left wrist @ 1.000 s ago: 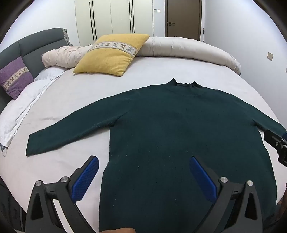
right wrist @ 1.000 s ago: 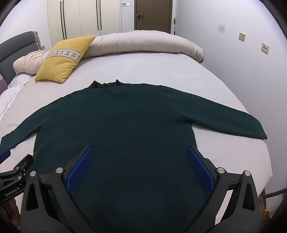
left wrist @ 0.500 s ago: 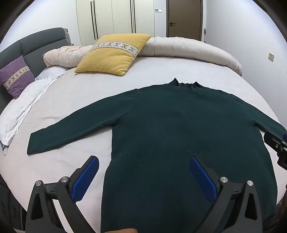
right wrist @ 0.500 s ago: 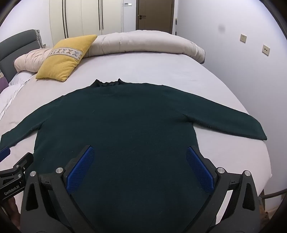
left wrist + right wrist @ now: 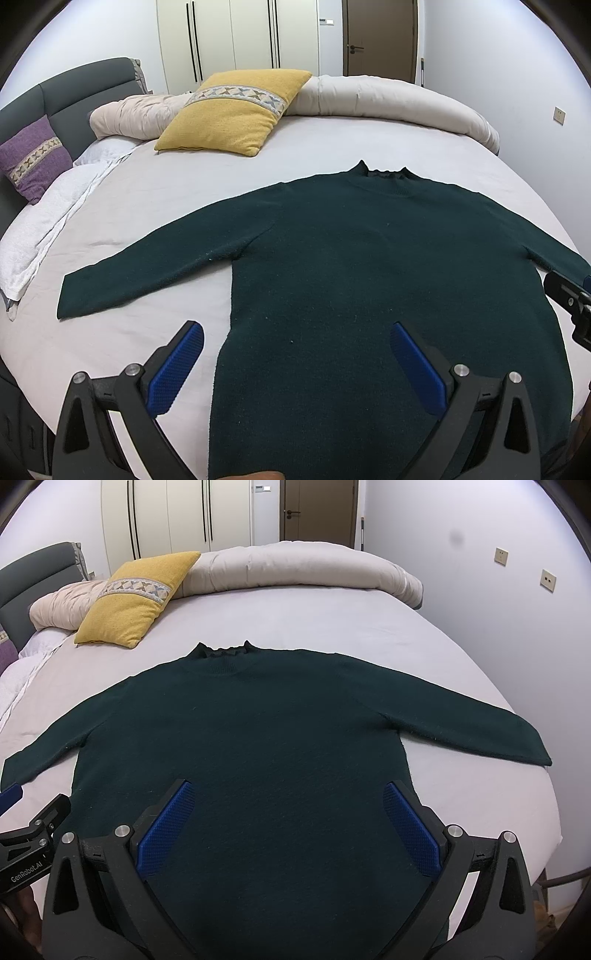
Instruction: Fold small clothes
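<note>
A dark green sweater lies flat on the bed, collar away from me, both sleeves spread out to the sides. In the right wrist view the same sweater fills the middle. My left gripper hovers open over the sweater's lower left part, with its left finger over the sheet and its right over the cloth. Over the lower body of the sweater my right gripper stands open too. Nothing is held by either. The hem is hidden below the frame edges.
A yellow cushion and a rolled beige duvet lie at the far side of the bed. A purple cushion and white towel are at the left. The wall is close on the right.
Both views have shifted slightly, as if the grippers drew back or tilted up a little. The sweater has not moved and both grippers stay open.
</note>
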`<state>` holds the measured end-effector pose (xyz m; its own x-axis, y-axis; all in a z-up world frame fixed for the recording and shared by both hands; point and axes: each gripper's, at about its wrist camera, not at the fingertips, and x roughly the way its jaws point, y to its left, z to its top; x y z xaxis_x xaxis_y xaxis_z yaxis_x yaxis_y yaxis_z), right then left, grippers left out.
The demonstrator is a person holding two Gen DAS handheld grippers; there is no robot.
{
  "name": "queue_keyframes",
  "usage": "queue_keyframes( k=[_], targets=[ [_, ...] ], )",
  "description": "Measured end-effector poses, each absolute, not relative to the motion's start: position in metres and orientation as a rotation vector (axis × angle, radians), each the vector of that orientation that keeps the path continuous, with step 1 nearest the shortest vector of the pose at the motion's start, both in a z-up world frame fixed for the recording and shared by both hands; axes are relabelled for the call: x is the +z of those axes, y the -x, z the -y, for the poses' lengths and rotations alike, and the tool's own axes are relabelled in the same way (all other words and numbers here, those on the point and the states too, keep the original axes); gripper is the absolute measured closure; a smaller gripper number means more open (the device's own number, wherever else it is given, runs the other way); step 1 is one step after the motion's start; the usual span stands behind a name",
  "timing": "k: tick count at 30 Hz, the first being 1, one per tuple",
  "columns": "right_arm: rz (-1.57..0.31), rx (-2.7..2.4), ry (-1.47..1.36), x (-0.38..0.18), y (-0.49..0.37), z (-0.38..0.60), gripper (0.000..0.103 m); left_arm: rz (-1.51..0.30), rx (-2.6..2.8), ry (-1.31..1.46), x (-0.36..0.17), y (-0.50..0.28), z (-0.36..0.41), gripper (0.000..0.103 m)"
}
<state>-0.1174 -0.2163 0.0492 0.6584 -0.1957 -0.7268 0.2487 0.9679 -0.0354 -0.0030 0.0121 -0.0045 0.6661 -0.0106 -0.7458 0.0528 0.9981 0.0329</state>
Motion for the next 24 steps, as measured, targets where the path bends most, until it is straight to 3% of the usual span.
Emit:
queue_keyframes(
  k=[24],
  targets=[
    [-0.817,-0.242,-0.082,0.0475,0.1188,0.2129,0.000,-0.842,-0.036,-0.055,-0.0027,0.0020,-0.0144,0.000]
  ],
)
